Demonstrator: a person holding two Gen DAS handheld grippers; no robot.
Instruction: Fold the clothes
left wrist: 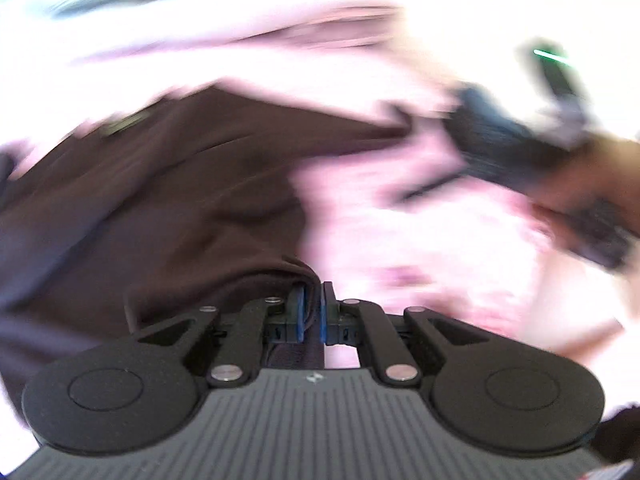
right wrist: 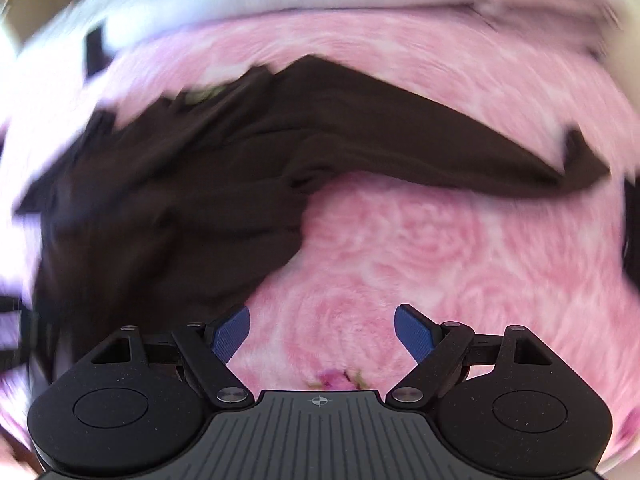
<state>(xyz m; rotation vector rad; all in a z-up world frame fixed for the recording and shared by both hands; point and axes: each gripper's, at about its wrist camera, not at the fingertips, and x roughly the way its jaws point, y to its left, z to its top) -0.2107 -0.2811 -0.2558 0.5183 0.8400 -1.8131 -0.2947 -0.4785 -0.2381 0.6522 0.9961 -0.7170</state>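
Left wrist view shows my left gripper (left wrist: 311, 304) clenched on a fold of the dark brown soft fabric garment (left wrist: 160, 200), which lies rumpled on the pink rose-patterned plush blanket (right wrist: 400, 248). My right gripper (right wrist: 322, 328) is spread wide, holding nothing (blur hides detail). Its long axis runs left to right; the free tail (right wrist: 520, 168) lies ahead-right of my right gripper.

Nothing readable anywhere, just a tiny logo mark on the left claw (left wrist: 311, 307) body and a small crosshair symbol on the right claw (right wrist: 322, 330) body.
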